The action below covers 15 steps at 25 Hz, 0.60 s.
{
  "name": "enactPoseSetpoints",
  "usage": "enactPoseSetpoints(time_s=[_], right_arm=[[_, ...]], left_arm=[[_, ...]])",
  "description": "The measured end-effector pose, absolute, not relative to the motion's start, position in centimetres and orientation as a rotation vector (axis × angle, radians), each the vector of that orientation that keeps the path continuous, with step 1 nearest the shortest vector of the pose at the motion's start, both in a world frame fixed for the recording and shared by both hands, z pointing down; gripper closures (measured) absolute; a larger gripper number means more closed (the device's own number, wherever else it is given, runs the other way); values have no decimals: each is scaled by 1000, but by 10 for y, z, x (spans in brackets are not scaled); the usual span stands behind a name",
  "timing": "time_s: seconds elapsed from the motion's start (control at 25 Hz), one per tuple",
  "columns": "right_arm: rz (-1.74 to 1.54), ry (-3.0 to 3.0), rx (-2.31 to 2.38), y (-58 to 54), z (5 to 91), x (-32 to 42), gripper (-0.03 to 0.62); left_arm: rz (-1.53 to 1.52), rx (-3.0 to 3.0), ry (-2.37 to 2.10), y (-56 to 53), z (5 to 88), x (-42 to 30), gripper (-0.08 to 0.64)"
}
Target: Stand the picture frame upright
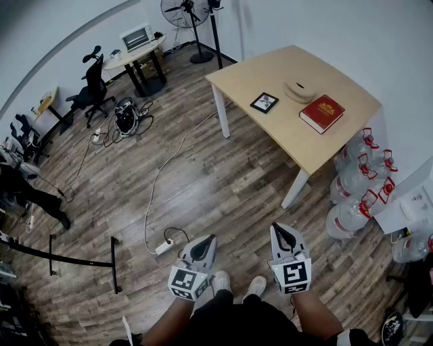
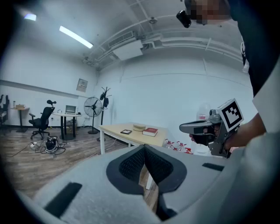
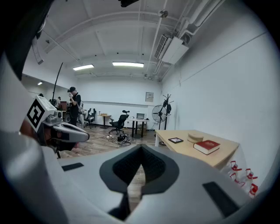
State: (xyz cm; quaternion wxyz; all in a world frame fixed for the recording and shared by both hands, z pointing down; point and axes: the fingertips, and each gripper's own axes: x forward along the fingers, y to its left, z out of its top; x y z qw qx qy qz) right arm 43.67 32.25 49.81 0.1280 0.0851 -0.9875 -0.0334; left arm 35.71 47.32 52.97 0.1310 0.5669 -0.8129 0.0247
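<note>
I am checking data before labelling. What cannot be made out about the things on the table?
- picture frame: its image is too small in every view; any back stand is hidden underneath it.
- red book: the cover print is too small in the head view.
- round beige object: what it is, too small in all views.

I log, upper right of the head view: a pale wood tabletop point(image 1: 277, 71) on white legs, carrying a red book point(image 1: 322, 113) and, just beside it, a round beige object point(image 1: 298, 90). Right edge: clear water jugs point(image 1: 357, 177) with red handles, clustered on the floor. Top centre: a standing fan point(image 1: 191, 13). Upper left: a black office chair point(image 1: 93, 86), a second desk point(image 1: 135, 53), a cable tangle point(image 1: 126, 116). Lower centre: a white power strip point(image 1: 164, 247) on wood flooring point(image 1: 203, 182).
</note>
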Motion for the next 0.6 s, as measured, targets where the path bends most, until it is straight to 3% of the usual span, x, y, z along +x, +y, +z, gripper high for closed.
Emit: enactPoseSetpoints(time_s=[0.6], right_arm=[[6,-2944,396,365,467,402,583]], left_arm=[[-4,1767,-2331,511,504,320,560]])
